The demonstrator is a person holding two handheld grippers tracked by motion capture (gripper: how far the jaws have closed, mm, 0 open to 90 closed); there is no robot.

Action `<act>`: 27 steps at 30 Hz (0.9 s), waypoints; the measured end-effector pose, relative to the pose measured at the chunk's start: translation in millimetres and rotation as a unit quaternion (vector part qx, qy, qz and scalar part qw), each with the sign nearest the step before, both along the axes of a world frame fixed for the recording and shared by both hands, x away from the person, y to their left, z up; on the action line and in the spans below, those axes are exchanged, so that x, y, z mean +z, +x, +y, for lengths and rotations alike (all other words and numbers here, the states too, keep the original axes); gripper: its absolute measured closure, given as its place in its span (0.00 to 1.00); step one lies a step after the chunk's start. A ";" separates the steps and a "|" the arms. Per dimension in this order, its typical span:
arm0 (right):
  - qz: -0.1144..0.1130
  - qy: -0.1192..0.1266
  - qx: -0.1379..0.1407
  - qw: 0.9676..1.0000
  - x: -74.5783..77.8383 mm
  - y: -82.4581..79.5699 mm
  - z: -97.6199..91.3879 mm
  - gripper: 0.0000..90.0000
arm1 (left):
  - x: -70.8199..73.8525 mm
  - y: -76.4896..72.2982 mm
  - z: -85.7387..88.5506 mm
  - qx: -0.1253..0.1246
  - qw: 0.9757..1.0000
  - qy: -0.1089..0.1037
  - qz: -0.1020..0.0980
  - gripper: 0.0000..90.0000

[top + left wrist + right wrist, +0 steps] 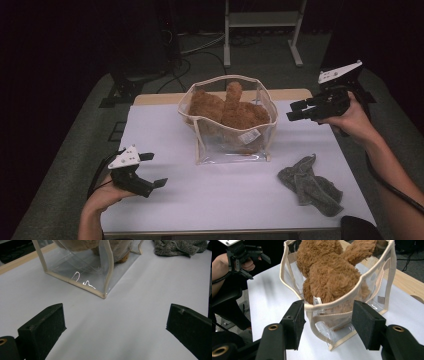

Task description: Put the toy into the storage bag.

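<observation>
A clear plastic bag (231,148) with cream trim stands open-topped at the middle of the white table (160,130). A brown plush toy (231,107) sits inside it, one part poking above the rim. My right gripper (291,111) hovers open just right of the bag, pointing at it. In the right gripper view the bag's near rim (332,305) and the plush (329,272) lie beyond my right gripper's (330,323) spread jaws, with no pad touching them. My left gripper (156,170) is open and empty at the front left, low over the table (115,327).
A crumpled grey cloth (310,185) lies on the table's front right, also at the top of the left gripper view (180,247). A wooden strip (150,98) borders the far table edge. Behind it stand a metal frame (262,20) and floor cables.
</observation>
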State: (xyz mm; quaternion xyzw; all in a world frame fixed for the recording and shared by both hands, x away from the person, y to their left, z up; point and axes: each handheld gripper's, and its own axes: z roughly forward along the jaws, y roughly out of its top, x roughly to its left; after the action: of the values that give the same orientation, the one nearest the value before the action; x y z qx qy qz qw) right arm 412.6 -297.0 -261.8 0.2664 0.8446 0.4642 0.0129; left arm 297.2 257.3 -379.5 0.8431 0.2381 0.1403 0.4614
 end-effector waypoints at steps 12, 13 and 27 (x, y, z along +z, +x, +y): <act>0.018 0.013 -0.014 1.000 -21.9 -10.3 -16.9 0.45 | 0.1 -0.1 0.6 0.001 1.000 -0.002 0.000 0.01; 0.018 0.013 -0.014 1.000 -21.9 -10.3 -16.9 0.45 | 0.1 -0.1 0.6 0.001 1.000 -0.002 0.000 0.01; 0.053 0.029 -0.028 0.998 -63.2 -17.9 -30.5 0.44 | -1.3 0.0 0.9 0.003 1.000 0.000 0.003 0.01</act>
State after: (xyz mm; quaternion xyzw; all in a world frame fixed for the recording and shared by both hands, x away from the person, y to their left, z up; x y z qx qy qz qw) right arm 394.7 -327.5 -325.0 0.3149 0.8222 0.4734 -0.0269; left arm 297.1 258.3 -380.8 0.8426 0.2418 0.1391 0.4607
